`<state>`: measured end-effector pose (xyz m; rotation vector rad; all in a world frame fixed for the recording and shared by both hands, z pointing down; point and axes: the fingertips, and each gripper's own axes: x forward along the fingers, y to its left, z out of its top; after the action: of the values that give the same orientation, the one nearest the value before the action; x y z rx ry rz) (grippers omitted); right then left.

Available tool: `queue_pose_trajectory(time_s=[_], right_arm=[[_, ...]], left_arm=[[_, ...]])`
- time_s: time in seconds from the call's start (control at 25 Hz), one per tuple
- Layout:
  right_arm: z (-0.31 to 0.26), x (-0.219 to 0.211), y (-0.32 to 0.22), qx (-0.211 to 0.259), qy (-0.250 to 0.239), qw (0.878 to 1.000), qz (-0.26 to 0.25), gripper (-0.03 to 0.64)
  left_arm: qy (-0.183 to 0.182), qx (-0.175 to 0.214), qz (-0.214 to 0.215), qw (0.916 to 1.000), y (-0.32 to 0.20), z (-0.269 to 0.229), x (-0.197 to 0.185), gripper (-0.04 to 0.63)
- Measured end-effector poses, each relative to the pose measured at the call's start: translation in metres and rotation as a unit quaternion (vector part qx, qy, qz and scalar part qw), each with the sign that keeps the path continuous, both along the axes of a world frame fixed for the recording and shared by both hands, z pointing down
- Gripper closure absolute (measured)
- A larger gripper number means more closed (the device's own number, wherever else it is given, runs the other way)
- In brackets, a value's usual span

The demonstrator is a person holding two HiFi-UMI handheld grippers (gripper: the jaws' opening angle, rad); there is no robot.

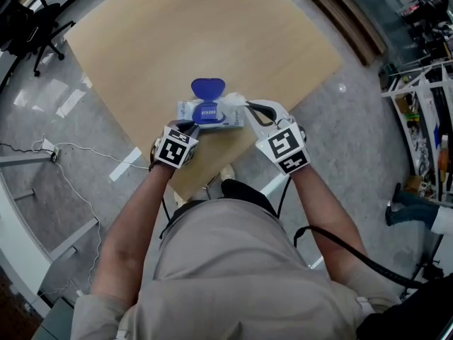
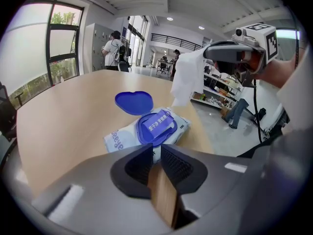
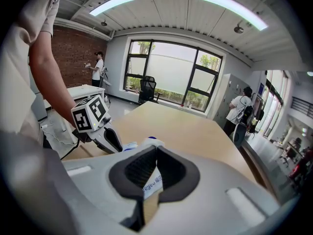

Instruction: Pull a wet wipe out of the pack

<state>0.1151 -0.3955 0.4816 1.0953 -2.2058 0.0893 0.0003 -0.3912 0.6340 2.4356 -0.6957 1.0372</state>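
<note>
1. While the pack (image 1: pixel 187 110) of wet wipes lies flat near the front edge of the pale wooden tabletop (image 1: pixel 212 34), its round blue lid (image 1: pixel 208 88) stands flipped open on the far side.
2. Under the lid, a blue printed flap covers the oval opening in the pack (image 2: pixel 122 136), as the left gripper view shows.
3. The left hand-held gripper (image 1: pixel 186 126) sits low at the pack's left near end. In its own view the left hand-held gripper (image 2: pixel 155 150) has its jaws drawn to a thin slit, closed onto the pack's white near edge.
4. The right hand-held gripper (image 1: pixel 248 106) is at the pack's right end, raised above the tabletop.
5. Seen from the left gripper view, the right hand-held gripper (image 2: pixel 209 53) has its jaws clamped on the top of a white wet wipe (image 2: pixel 188 80), which hangs down in a loose fold towards the pack's far side. Whether the wipe's lower end is free of the pack cannot be told.
6. In the right gripper view the right hand-held gripper (image 3: pixel 156 150) shows its pads meeting at the tips, with the pack's print visible through the gap below them.
7. From above, the wet wipe (image 1: pixel 233 99) appears as a crumpled white patch just right of the lid.
</note>
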Motion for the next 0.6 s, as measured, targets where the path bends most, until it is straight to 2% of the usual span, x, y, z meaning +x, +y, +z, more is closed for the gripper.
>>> queue_pose_trajectory(time_s=[0.28,0.48,0.6], right_arm=[[-0.03,0.0,0.028,0.019,-0.022,0.999,0.041,0.611],[-0.052,-0.007,0.061,0.036,-0.037,0.996,0.073,0.609],[-0.063,-0.016,0.083,0.048,-0.044,0.994,0.093,0.609]], left_arm=[[0.026,0.023,0.022,0.9991,0.017,-0.029,-0.003,0.538],[0.065,0.048,0.039,0.9959,0.04,-0.071,-0.014,0.538],[0.101,0.059,0.046,0.9921,0.06,-0.101,-0.027,0.538]])
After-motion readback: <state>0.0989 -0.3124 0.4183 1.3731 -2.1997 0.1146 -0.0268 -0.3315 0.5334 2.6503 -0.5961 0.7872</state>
